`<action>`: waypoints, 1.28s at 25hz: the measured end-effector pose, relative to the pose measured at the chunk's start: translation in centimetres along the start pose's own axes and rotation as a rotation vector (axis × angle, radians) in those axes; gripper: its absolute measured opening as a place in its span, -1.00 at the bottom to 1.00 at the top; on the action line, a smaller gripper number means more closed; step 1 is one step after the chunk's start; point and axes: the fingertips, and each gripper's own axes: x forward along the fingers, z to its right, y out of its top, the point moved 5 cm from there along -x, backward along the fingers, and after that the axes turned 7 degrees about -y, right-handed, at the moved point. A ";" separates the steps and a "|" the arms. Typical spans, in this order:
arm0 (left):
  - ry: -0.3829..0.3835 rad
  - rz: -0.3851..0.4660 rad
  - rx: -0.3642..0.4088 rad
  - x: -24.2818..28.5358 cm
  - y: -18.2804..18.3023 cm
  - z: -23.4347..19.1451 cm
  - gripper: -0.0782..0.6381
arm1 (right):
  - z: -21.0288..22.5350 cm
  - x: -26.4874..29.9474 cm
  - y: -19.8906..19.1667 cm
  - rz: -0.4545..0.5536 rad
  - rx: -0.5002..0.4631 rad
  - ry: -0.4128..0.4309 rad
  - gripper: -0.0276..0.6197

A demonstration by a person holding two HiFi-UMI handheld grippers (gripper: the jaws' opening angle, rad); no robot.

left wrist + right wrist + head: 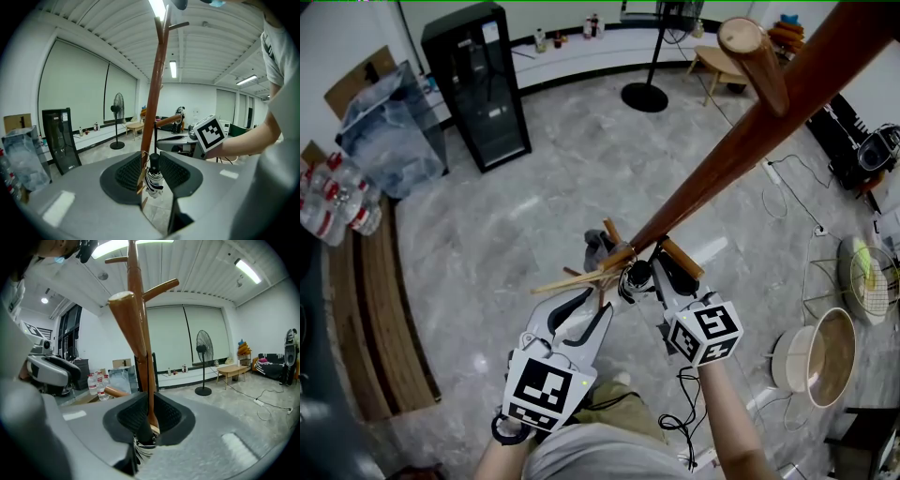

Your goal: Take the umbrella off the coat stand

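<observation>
Head view: one umbrella (637, 274), one coat stand (741, 141), two tools (598, 292) (650, 271).

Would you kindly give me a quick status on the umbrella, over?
Right gripper shut on umbrella. Left gripper open around it. Umbrella hangs on coat stand; pole crowds the jaws.

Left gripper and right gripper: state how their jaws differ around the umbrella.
The left gripper has its jaws wide, the right gripper narrow. The left gripper leaves the folded umbrella untouched between them; the right gripper pinches its black handle. Both point at the coat stand.
</observation>
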 end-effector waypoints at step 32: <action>-0.098 -0.010 0.041 2.6 0.8 1.4 -0.45 | -0.1 -2.5 0.9 0.028 0.042 -0.037 -0.91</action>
